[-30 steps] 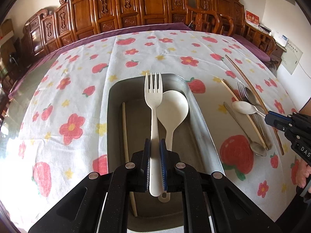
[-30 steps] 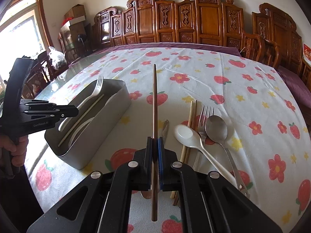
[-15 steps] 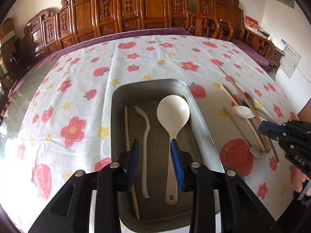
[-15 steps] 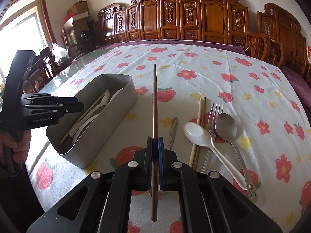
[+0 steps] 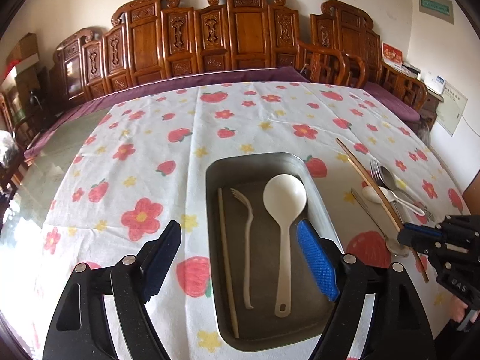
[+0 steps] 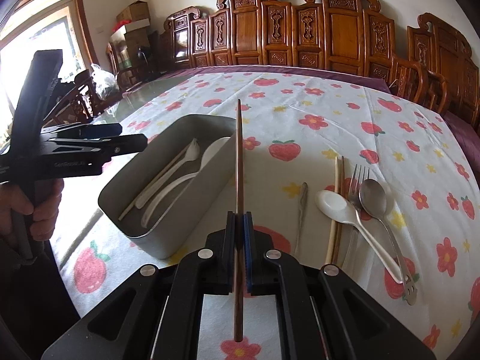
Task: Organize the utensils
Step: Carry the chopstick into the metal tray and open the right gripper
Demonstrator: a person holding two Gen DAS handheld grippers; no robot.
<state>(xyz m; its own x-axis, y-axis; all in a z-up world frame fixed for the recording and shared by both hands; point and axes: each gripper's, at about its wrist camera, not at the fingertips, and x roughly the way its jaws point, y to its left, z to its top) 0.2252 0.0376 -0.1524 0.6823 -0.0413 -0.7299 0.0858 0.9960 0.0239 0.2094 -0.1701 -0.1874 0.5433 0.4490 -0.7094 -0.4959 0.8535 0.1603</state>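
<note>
Clamping a long dark-brown wooden chopstick (image 6: 238, 162) between its closed jaws, the right gripper (image 6: 239, 250) holds it lifted off the cloth, its tip pointing toward the far end of the grey metal rectangular tray (image 6: 192, 219). That tray sits on the near left part of the flower-and-strawberry tablecloth (image 6: 315, 102) and already carries a white plastic ladle (image 5: 283, 207), a white plastic fork (image 5: 247, 240) lying on its side, and a pale wooden chopstick (image 5: 226, 258) along the tray's left wall. The left gripper (image 5: 240, 258) hovers over the tray's near end with its jaws spread wide and nothing between them. Toward the right edge of the cloth wait a white ceramic spoon (image 6: 339, 207), a steel fork (image 6: 358, 186), a steel spoon (image 6: 375, 201), a pair of light wooden chopsticks (image 6: 336, 210) and a slim steel handle (image 6: 301, 210). The step in hand looks like carrying the dark chopstick to the tray; next it should be lined up lengthwise with the tray, lowered beside the pale one and released without hitting the rim.
</note>
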